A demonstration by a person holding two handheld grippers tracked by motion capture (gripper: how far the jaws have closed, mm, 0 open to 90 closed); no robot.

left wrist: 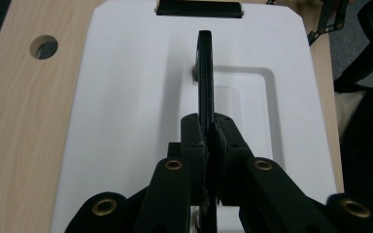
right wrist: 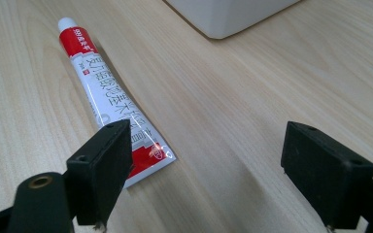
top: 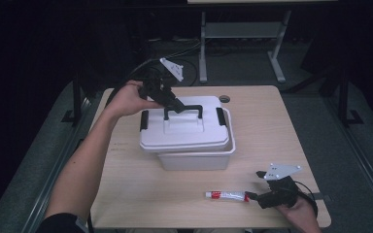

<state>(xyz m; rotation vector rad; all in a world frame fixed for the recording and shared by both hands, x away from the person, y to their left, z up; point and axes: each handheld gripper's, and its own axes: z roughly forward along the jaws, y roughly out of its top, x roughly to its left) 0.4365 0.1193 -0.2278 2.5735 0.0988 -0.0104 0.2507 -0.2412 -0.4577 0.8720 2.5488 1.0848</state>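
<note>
A white storage box stands mid-table. Its white lid hangs slightly above it, shifted to the left, with black clips at both ends. My left gripper is shut on the lid's black handle. In the left gripper view the jaws pinch the thin handle over the lid, with the left gripper closed tight. A red and white tube lies near the table's front edge. My right gripper is open just right of it. In the right gripper view the tube lies by the left jaw of the right gripper.
The wooden table has a cable hole behind the box. A metal desk frame stands on the floor beyond the table. A corner of the box shows in the right gripper view.
</note>
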